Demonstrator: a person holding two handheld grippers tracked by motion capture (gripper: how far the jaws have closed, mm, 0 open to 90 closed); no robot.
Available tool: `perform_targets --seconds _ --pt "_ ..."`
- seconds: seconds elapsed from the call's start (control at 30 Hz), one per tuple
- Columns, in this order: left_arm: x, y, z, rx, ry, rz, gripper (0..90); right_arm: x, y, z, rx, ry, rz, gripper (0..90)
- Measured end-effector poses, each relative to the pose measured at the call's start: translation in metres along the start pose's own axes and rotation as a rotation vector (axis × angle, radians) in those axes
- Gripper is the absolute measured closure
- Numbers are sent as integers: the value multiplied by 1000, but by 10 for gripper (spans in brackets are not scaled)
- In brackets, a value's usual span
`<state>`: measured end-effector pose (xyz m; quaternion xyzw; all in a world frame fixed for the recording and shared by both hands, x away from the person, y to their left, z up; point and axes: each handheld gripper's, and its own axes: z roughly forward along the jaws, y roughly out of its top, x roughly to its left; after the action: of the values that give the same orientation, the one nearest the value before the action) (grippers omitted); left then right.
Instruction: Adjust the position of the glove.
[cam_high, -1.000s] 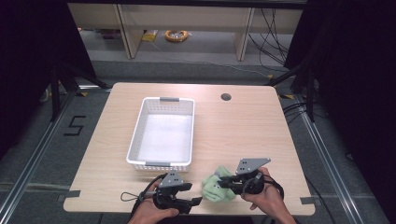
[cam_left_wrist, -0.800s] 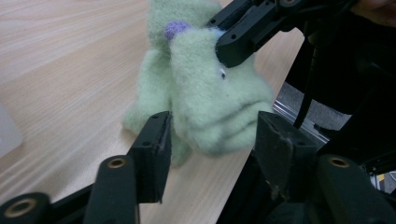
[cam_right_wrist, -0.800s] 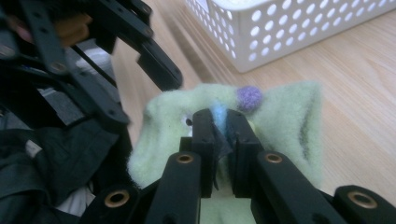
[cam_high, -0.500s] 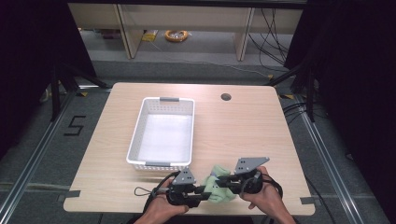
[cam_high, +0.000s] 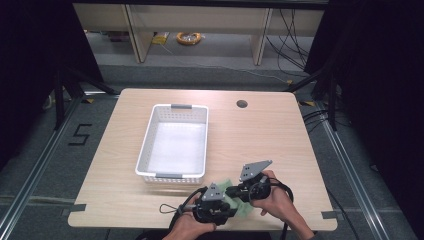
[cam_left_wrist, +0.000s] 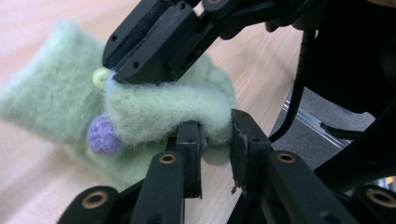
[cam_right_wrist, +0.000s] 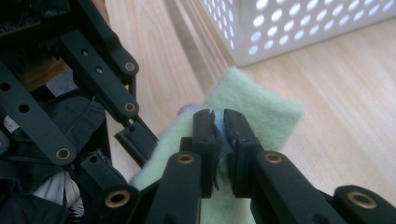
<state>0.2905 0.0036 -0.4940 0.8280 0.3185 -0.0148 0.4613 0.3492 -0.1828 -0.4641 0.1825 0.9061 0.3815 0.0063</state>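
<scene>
Cloth (cam_high: 239, 200) is pinched by both my claws at the near table (cam_high: 280, 135) edge; basket (cam_high: 172, 176) awaits empty.

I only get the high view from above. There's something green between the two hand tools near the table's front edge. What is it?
Observer: A fuzzy green felt piece, folded over on itself.
Operator: Is anything attached to it?
Observer: A purple knitted ball and a pale green bead sit on it.
Operator: Is it actually gripped?
Observer: Yes, by both. The right gripper has its fingers shut on one edge, and the left gripper has just been closing its fingers and squeezes a fold.
</scene>
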Motion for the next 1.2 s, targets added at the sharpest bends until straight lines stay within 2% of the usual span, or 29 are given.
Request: perform_targets --seconds 0.1,0.17,0.23,0.27,0.3,0.33,0.37,0.4,0.43,0.47,0.53,0.57,0.63,0.7,0.73,0.77,0.83,0.9,0.97,1.0,1.03,1.07,1.2 --pt "2 -3 4 14 -11 -16 701 -2 -3 4 12 5 9 825" --pt "2 -4 4 25 -10 -17 690 -2 -4 6 8 4 35 796" --pt "1 -4 4 28 -7 -25 651 0 -4 6 -2 -7 78 736" --pt "0 -4 4 23 -16 -35 634 -2 -4 4 -6 -17 59 711" --pt "0 -4 3 30 -15 -19 611 0 -4 3 -9 -26 77 667" --pt "-1 -4 2 27 -17 -29 579 0 -4 1 -19 -56 94 621" --pt "-1 -4 0 28 -15 -32 544 2 -5 -2 -23 -67 115 612" --pt "0 -1 -7 10 -7 -30 494 5 -8 -10 -38 -91 120 558" --pt "0 -1 -7 10 -7 -30 467 5 -8 -10 -38 -91 120 558" --pt "0 1 -12 -1 5 -36 442 8 -12 -20 -50 -133 147 538" --pt "6 5 -22 -29 24 -27 432 13 -17 -27 -63 -167 150 518" --pt "9 7 -26 -50 39 -34 432 13 -17 -27 -63 -167 150 518" --pt "17 11 -32 -71 77 -42 422 17 -22 -34 -61 -203 191 504" --pt "25 14 -35 -65 94 -50 419 22 -30 -38 -62 -220 222 505" --pt "32 15 -33 -62 112 -61 410 26 -37 -40 -56 -224 255 506" --pt "32 15 -33 -62 112 -61 411 26 -37 -40 -56 -224 255 506" --pt "40 16 -29 -43 136 -74 411 31 -45 -40 -54 -234 281 522" --pt "41 15 -27 -48 138 -87 411 32 -47 -40 -52 -238 286 530" --pt "45 16 -26 -27 137 -71 411 33 -50 -36 -49 -241 294 541" --pt "44 16 -25 -43 151 -89 410 33 -51 -32 -29 -231 310 544" --pt "47 16 -25 -24 137 -79 410 33 -51 -32 -29 -231 310 544" --pt "46 16 -24 -39 152 -92 411 34 -51 -27 -17 -231 327 547" --pt "46 16 -22 -40 155 -113 407 32 -53 -17 0 -244 301 574"
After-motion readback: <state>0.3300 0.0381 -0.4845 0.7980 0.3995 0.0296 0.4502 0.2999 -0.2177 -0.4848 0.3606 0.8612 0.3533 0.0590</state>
